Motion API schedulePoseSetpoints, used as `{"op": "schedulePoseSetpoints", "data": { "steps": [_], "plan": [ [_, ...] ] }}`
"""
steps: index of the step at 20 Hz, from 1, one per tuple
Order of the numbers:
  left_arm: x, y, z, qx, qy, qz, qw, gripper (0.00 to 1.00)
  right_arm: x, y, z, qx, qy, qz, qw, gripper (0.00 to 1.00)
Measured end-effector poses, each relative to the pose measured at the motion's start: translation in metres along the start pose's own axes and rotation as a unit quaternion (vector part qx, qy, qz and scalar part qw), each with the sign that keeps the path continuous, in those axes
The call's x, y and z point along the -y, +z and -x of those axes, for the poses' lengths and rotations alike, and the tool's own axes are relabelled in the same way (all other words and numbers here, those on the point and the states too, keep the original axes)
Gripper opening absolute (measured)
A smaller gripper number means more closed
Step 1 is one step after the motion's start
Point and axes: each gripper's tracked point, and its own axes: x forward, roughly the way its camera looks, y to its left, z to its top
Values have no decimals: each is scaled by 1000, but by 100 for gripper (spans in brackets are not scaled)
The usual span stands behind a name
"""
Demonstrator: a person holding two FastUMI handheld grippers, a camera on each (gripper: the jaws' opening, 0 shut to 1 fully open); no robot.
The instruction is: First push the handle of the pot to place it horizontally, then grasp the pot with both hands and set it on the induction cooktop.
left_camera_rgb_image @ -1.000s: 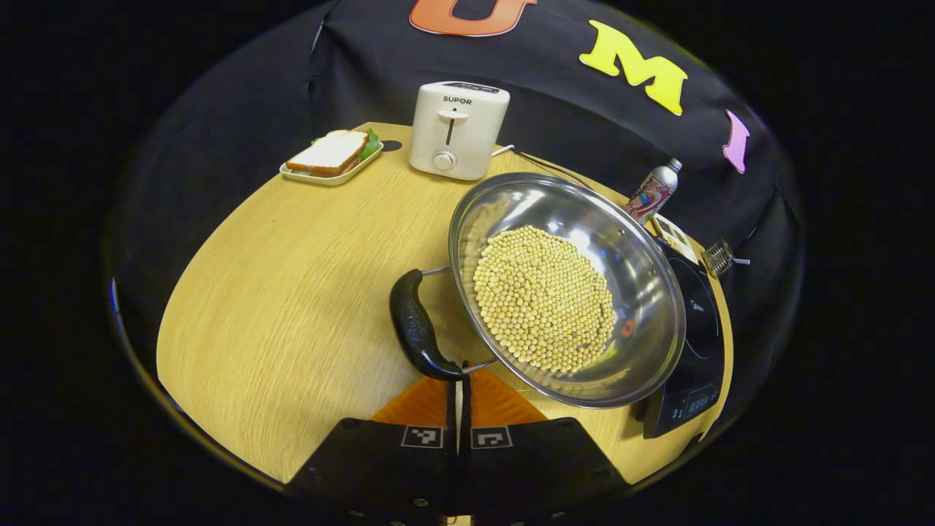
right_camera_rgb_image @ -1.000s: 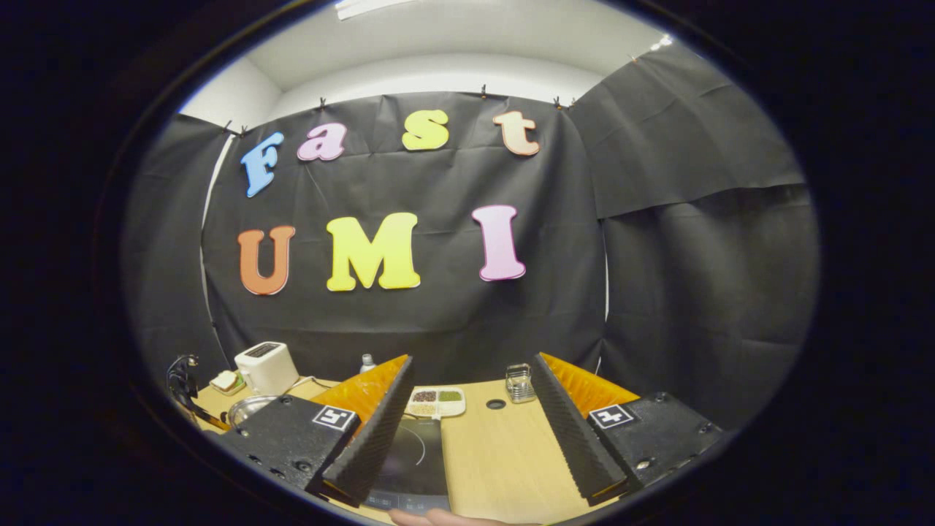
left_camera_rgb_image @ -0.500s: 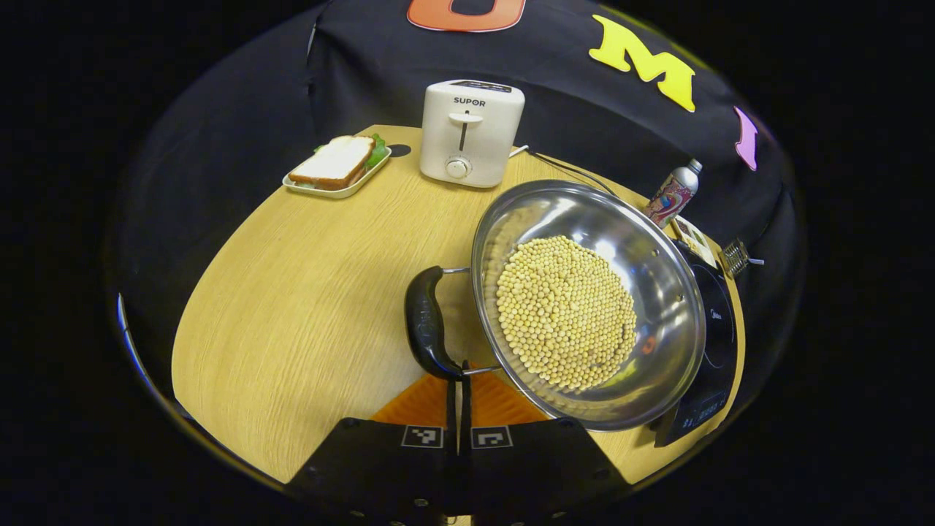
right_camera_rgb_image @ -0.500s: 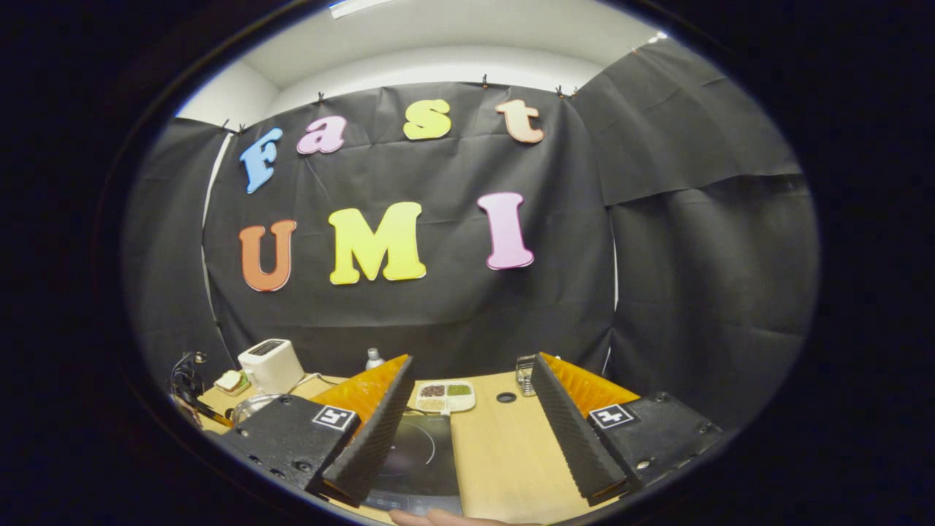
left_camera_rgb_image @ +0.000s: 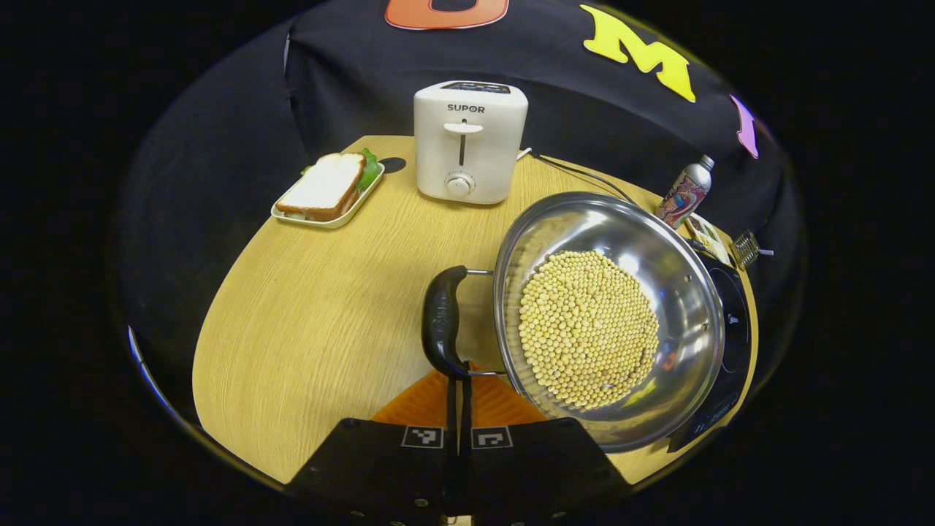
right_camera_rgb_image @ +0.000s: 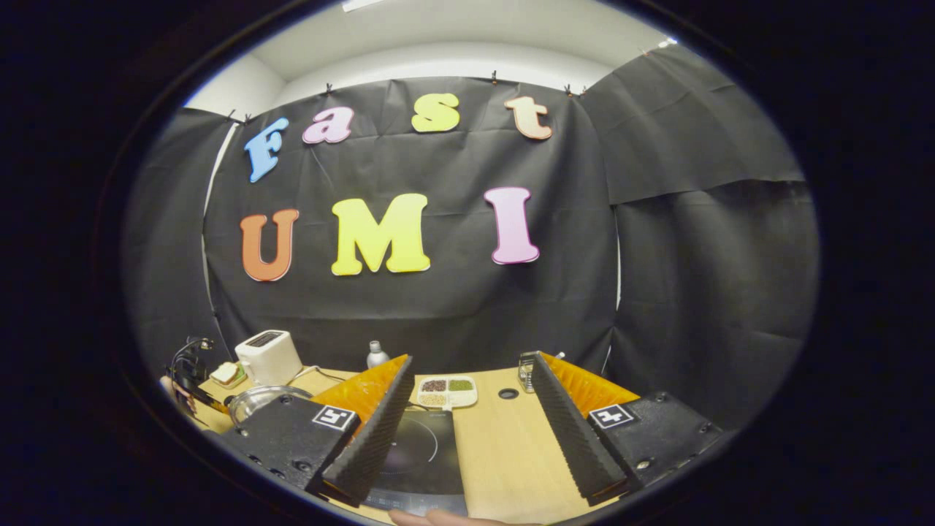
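A: Start with the table (left_camera_rgb_image: 307, 321) — what do you have on it?

B: The pot (left_camera_rgb_image: 610, 318) is your landmark. It's steel, full of pale beans (left_camera_rgb_image: 588, 329), and its far side overlaps the edge of the cooktop (left_camera_rgb_image: 730, 321). From the right gripper view the cooktop (right_camera_rgb_image: 424, 460) lies between your two fingers, and the pot (right_camera_rgb_image: 256, 400) sits off to its left, beside the toaster (right_camera_rgb_image: 266, 356).

A: And the handle?

B: The handle (left_camera_rgb_image: 442, 321), black, sticks out from the pot's rim on the side away from the cooktop, on two thin wires. Your left gripper (left_camera_rgb_image: 460, 391) has its fingers pressed together with no gap, tips right at the handle's near end — touching or only just beside, you can't tell.

A: The right gripper?

B: Your right gripper (right_camera_rgb_image: 467, 420) is spread wide and holds nothing, well apart from the pot.

A: What else is near the pot?

B: Behind it a white toaster (left_camera_rgb_image: 467, 142); beyond that a tray with a sandwich (left_camera_rgb_image: 325, 186). A bottle (left_camera_rgb_image: 687, 193) stands behind the pot by the cooktop.
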Motion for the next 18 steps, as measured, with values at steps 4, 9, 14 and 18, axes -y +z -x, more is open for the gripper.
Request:
{"op": "schedulePoseSetpoints", "data": {
  "steps": [4,9,14,18],
  "plan": [
    [-2,10,-6,0,5,-4,1000,10,-6,-7,-1,-11,-1,3,1000,97],
    [-5,27,-14,-2,14,-12,1000,0,-24,-14,-6,-20,3,12,1000,97],
    [-14,41,-13,6,22,-7,1000,0,-48,-27,-16,-38,12,6,999,97],
    [-20,46,5,28,21,3,999,12,-72,-40,-29,-58,23,6,998,97]
  ]
}}
